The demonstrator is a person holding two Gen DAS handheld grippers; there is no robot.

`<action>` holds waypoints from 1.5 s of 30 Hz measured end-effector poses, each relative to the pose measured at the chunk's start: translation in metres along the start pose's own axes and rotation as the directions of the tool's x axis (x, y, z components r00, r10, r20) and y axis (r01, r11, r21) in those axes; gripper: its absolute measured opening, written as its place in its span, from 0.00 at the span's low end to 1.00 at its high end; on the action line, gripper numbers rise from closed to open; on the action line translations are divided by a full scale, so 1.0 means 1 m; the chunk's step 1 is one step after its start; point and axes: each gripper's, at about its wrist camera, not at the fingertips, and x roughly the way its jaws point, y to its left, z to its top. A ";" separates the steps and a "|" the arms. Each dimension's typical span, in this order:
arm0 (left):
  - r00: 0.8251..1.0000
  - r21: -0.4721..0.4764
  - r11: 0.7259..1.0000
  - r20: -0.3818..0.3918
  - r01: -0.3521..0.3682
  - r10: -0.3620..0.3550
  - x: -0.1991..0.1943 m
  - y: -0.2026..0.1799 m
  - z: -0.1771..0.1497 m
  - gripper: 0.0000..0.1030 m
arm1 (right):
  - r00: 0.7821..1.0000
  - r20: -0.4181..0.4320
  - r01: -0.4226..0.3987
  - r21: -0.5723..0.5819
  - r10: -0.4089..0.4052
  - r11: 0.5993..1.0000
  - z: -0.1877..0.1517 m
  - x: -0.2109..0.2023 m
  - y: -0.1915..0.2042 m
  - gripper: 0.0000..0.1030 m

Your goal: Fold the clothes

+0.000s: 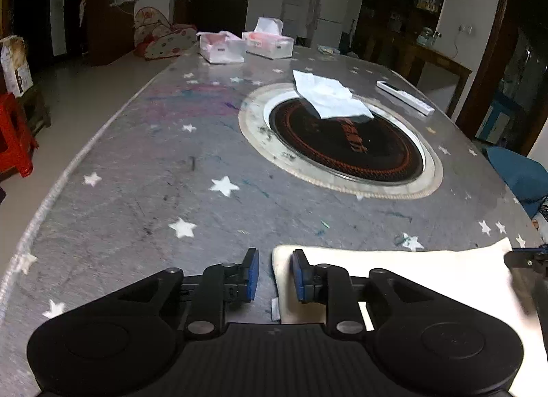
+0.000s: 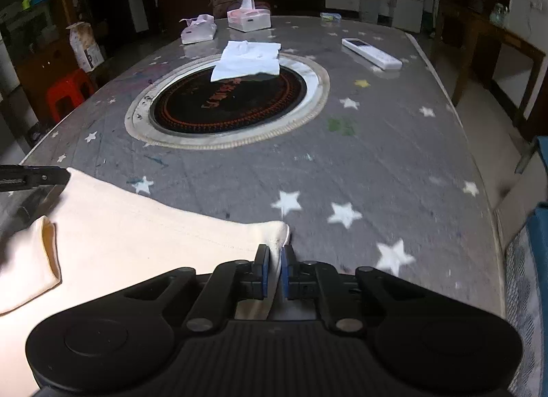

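Note:
A cream-white garment [image 1: 394,267] lies flat on the near edge of the grey star-patterned table [image 1: 171,174]. My left gripper [image 1: 274,277] is open, its jaws straddling the garment's left edge, with the right blue pad over the cloth. In the right wrist view the same garment [image 2: 137,236] spreads to the left, and my right gripper [image 2: 275,273] is shut on its right corner. The left gripper's tip shows at the far left of the right wrist view [image 2: 34,178]. The right gripper's tip shows at the right edge of the left wrist view [image 1: 527,258].
A round black hotplate [image 1: 346,143] sits sunk in the table's middle, with a white folded cloth [image 1: 328,95] on its far rim. Two tissue boxes [image 1: 246,42] and a white remote [image 1: 404,97] lie farther back. A red stool [image 1: 13,137] stands left of the table.

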 end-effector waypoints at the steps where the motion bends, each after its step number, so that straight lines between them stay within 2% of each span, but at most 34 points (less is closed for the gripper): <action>1: 1.000 0.010 1.000 0.008 0.027 -0.027 -0.005 -0.002 0.000 0.23 | 1.000 0.007 0.001 -0.007 -0.001 1.000 0.001 -0.001 0.002 0.10; 3: 0.996 0.047 0.995 0.006 0.090 -0.090 -0.012 -0.011 -0.001 0.23 | 1.000 0.014 -0.001 -0.023 0.001 1.000 0.003 -0.001 0.005 0.12; 5: 0.993 0.109 0.987 -0.004 0.121 -0.121 -0.011 -0.024 -0.003 0.23 | 1.000 0.004 0.002 -0.037 -0.002 0.999 0.004 0.005 0.007 0.12; 8: 0.994 0.133 0.986 -0.040 0.104 -0.100 0.004 -0.033 -0.006 0.23 | 1.000 0.007 0.012 -0.065 -0.011 0.998 0.007 0.011 0.008 0.12; 10: 0.995 0.139 0.986 -0.049 0.091 -0.085 0.011 -0.036 -0.007 0.22 | 1.000 0.006 0.017 -0.065 -0.016 0.998 0.012 0.012 0.006 0.16; 15: 0.995 0.156 0.982 -0.020 0.103 -0.101 -0.016 -0.039 -0.009 0.25 | 0.999 0.036 0.013 -0.046 -0.011 0.999 0.010 -0.019 -0.004 0.17; 16: 0.994 0.163 0.981 -0.016 0.108 -0.107 -0.023 -0.040 -0.012 0.31 | 0.999 0.045 0.008 -0.046 -0.006 0.999 0.004 -0.032 -0.006 0.19; 20: 0.992 0.192 0.973 -0.008 0.126 -0.127 -0.052 -0.047 -0.032 0.38 | 0.998 0.055 -0.009 -0.048 0.011 0.999 -0.031 -0.080 -0.011 0.23; 22: 0.991 0.207 0.969 -0.004 0.135 -0.137 -0.067 -0.051 -0.041 0.46 | 0.999 0.049 -0.008 -0.049 0.011 0.999 -0.053 -0.102 -0.012 0.28; 26: 0.988 0.237 0.960 0.001 0.150 -0.154 -0.094 -0.059 -0.061 0.47 | 0.999 0.038 0.029 -0.099 -0.025 0.995 -0.103 -0.141 -0.002 0.35; 31: 0.985 0.273 0.947 -0.013 0.170 -0.173 -0.108 -0.078 -0.088 0.53 | 0.997 0.021 0.072 -0.126 -0.070 0.989 -0.145 -0.150 0.007 0.35; 34: 0.985 0.289 0.942 -0.024 0.172 -0.173 -0.113 -0.087 -0.102 0.55 | 0.995 0.033 0.094 -0.101 -0.091 0.990 -0.157 -0.146 0.004 0.33; 36: 0.986 0.294 0.941 -0.031 0.167 -0.166 -0.113 -0.090 -0.109 0.55 | 0.991 0.061 0.125 -0.111 -0.119 0.986 -0.164 -0.145 0.004 0.16; 38: 0.988 0.292 0.944 -0.034 0.154 -0.151 -0.113 -0.090 -0.113 0.55 | 0.986 0.087 0.150 -0.093 -0.142 0.984 -0.170 -0.150 0.000 0.09; 42: 0.991 0.279 0.951 -0.026 0.135 -0.133 -0.113 -0.087 -0.112 0.55 | 0.961 0.140 0.242 -0.018 -0.237 0.970 -0.176 -0.170 -0.016 0.06; 45: 0.991 0.276 0.952 -0.015 0.131 -0.132 -0.115 -0.087 -0.109 0.55 | 0.929 0.152 0.333 0.060 -0.339 0.941 -0.181 -0.183 -0.034 0.06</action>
